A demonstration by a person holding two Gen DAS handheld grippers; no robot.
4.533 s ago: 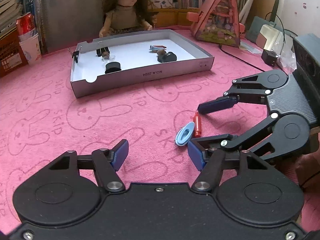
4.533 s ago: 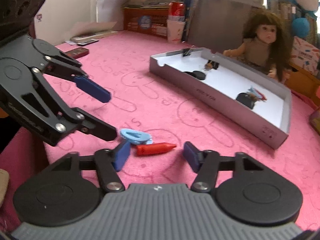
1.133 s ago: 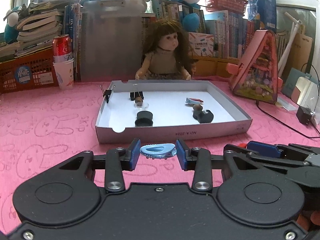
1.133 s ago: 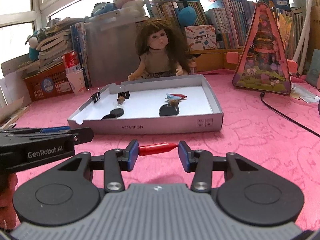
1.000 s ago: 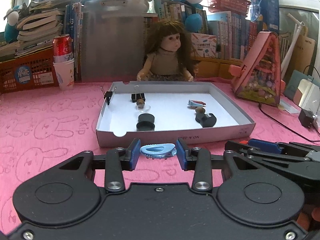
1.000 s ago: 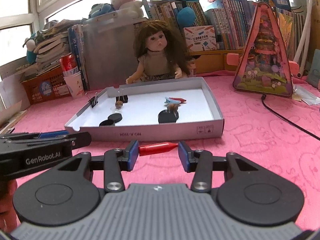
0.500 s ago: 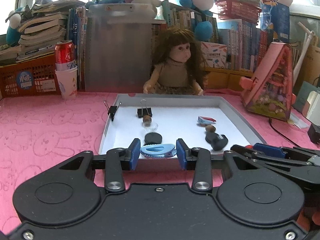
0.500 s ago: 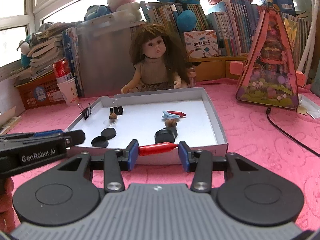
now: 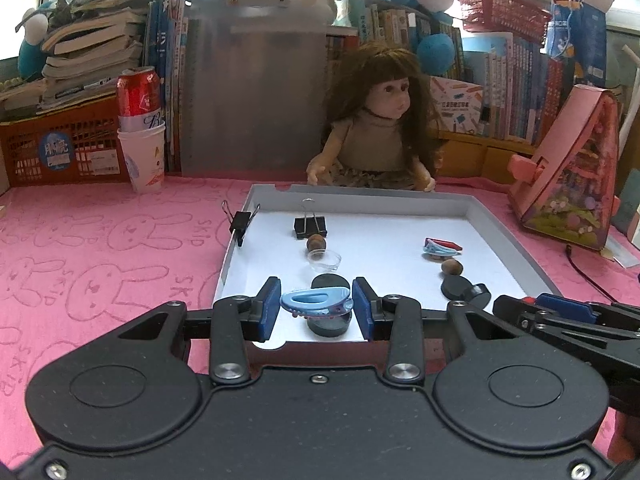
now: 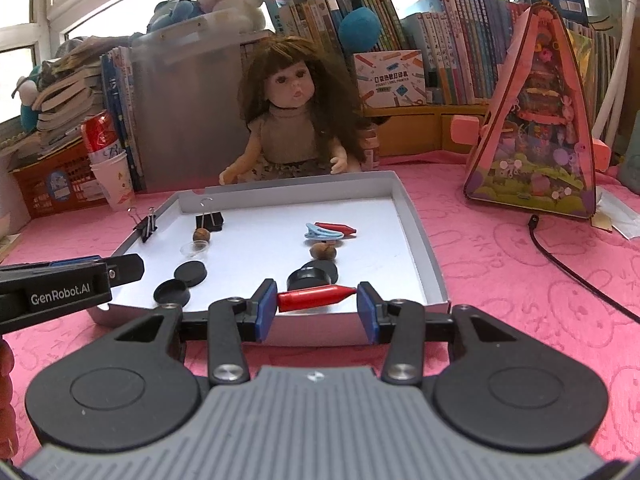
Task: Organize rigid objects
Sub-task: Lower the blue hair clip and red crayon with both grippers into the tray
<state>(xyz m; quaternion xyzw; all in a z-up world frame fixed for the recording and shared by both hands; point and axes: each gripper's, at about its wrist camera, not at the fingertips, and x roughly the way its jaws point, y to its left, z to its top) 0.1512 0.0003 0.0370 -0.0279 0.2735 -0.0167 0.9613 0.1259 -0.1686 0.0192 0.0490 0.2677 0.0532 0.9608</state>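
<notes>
Blue pads of our left gripper (image 9: pixel 316 307) clamp a light-blue hair clip (image 9: pixel 316 301) crosswise, held over the near edge of the grey tray (image 9: pixel 520 248). Our right gripper (image 10: pixel 317 307) likewise pinches a red crayon (image 10: pixel 316 297) end to end, above the tray's near wall. Beyond, on the tray's white floor, we see black discs (image 10: pixel 191 273), a brown nut (image 10: pixel 323 251), another clip with a red crayon (image 10: pixel 328 230), and a black binder clip (image 10: pixel 209 221). A second binder clip (image 9: pixel 240 222) grips the left rim. Past the tray sits a doll (image 9: pixel 380 128).
</notes>
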